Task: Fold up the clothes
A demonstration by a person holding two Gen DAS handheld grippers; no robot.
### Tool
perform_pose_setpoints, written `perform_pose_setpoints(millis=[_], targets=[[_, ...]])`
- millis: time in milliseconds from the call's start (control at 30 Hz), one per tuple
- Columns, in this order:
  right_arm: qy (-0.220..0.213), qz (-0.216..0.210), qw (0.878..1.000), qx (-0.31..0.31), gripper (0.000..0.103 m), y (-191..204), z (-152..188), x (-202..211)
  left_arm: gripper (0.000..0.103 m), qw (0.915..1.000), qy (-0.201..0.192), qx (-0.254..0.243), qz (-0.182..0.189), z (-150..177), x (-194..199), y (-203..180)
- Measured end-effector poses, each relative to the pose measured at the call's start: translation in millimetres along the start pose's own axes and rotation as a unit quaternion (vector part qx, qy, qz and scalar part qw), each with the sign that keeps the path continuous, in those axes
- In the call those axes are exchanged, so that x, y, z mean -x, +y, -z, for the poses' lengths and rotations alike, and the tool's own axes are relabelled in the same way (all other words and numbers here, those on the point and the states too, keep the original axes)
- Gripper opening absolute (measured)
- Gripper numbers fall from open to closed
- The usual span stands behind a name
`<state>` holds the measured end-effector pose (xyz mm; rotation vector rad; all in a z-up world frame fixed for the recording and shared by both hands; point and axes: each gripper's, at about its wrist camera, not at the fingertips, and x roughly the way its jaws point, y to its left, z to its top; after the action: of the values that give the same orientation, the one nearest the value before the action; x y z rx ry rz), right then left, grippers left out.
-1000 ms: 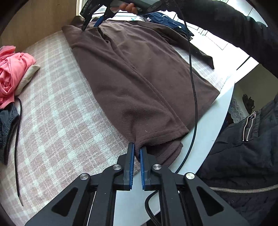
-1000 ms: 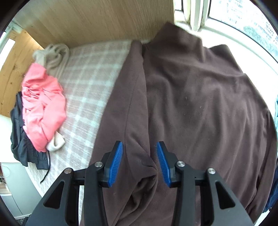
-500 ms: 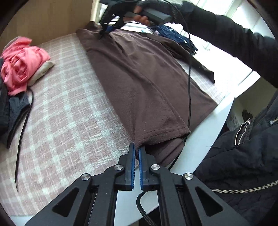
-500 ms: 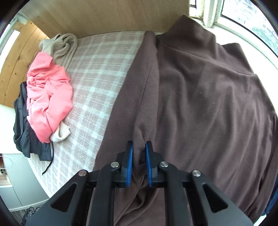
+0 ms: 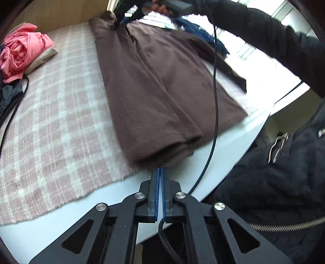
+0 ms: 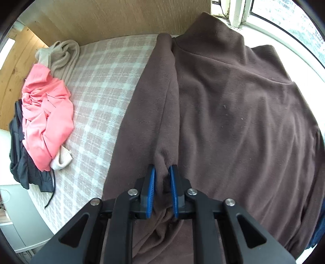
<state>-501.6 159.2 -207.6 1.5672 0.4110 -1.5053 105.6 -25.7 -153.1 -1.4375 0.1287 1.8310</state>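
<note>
Your left tongs (image 5: 159,172) are pressed together on the near hem of the brown fleece top (image 5: 162,85), their blue ribbed pads nearly meeting just below the rolled, blurred edge of the cloth. Your right tongs (image 6: 161,172) pinch a raised ridge of the same fleece near its far end — the soft fabric bunches between the two blue pads. This one brown garment lies lengthwise on a pink-and-white checked blanket (image 5: 56,121) with a fuzzy, woven look; its surface is matte and napped, one long side is folded inward into a straight crease, and a stand-up collar (image 6: 211,30) points toward the window (image 6: 284,18). At the blanket's far side sits a heap of three other pieces: one crumpled coral-pink garment (image 6: 46,113), one beige ribbed knit (image 6: 61,54) and one dark, thin garment (image 6: 24,164). A blue cloth (image 5: 199,34) shows beyond the fleece. The blanket covers a white desk (image 5: 233,146) with a rounded edge, and a wood-grain panel wall (image 6: 121,18) stands behind — a black cable (image 5: 215,81) hangs across the fleece.
</note>
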Motion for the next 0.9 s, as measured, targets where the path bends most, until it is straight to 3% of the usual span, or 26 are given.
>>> perform_pose_setpoints(millis=[67, 200, 300, 367, 433, 500, 667, 800, 867, 900], targets=[[-0.003, 0.001, 1.0, 0.007, 0.023, 9.0, 3.5, 4.3, 0.001, 0.9999, 0.007, 0.005, -0.014, 2.7, 10.5, 7.3], [-0.01, 0.002, 1.0, 0.02, 0.024, 26.9, 10.5, 12.8, 0.001, 0.999, -0.039, 0.021, -0.01, -15.3, 37.0, 12.5], [0.011, 0.008, 0.999, 0.036, 0.026, 46.1, 25.0, 5.4, 0.003, 0.9981, -0.051, 0.018, 0.029, -41.9, 29.9, 1.5], [0.034, 0.014, 0.998, 0.041, 0.026, 56.3, 34.4, -8.0, 0.014, 0.998, -0.045, 0.006, 0.043, -56.1, 17.6, -11.6], [0.053, 0.008, 0.998, 0.042, 0.026, 64.3, 41.1, -20.6, 0.017, 0.9983, -0.034, -0.001, 0.048, -67.3, 4.6, -21.7], [0.072, 0.001, 0.997, 0.042, 0.026, 72.4, 47.8, -33.2, 0.017, 0.9989, -0.015, 0.005, 0.044, -74.6, -9.2, -24.8], [0.079, 0.019, 0.995, 0.053, 0.026, 84.6, 53.0, -44.9, 0.017, 0.9991, 0.033, 0.021, -0.014, -77.7, -41.4, -23.0], [0.087, 0.018, 0.995, 0.052, 0.026, 88.8, 54.8, -46.2, 0.011, 0.9988, 0.029, 0.015, -0.035, -74.2, -45.4, -28.9], [0.097, 0.01, 0.994, 0.049, 0.026, 91.2, 59.3, -46.5, 0.0, 0.9988, 0.025, 0.012, -0.041, -73.5, -44.9, -32.4], [0.104, 0.005, 0.993, 0.046, 0.027, 92.3, 61.6, -48.5, 0.0, 0.9991, 0.022, 0.013, -0.034, -73.4, -44.6, -32.6]])
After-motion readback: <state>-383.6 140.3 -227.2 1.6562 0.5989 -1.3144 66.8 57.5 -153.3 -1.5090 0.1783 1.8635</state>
